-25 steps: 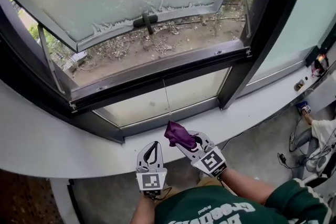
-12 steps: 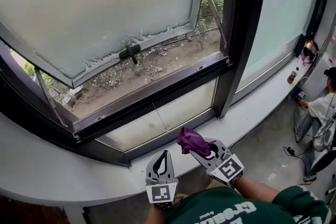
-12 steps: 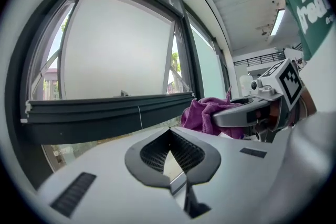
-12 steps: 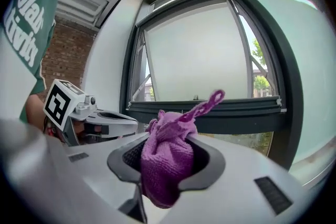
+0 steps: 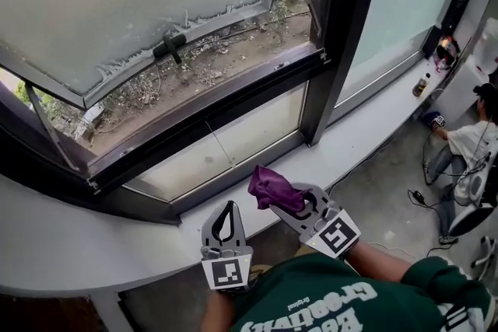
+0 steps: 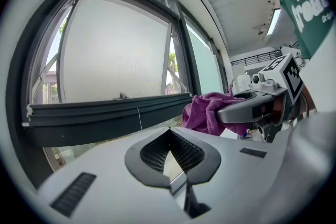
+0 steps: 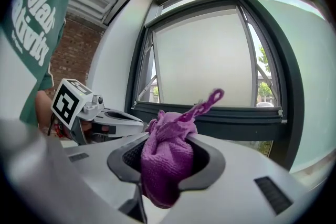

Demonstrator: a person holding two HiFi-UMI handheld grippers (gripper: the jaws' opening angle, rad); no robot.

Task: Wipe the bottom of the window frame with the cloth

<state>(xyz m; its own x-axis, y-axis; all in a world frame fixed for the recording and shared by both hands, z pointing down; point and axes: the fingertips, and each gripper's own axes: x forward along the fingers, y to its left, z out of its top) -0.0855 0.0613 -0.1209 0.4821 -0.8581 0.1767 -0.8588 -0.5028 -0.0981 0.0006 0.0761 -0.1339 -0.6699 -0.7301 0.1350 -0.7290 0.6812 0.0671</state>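
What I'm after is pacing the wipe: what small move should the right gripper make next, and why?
Probably carry the right gripper forward and up until the purple cloth meets the dark bottom rail of the window frame. That gripper is shut on the cloth, which is held near the white sill and apart from the rail; the left gripper is shut and empty.
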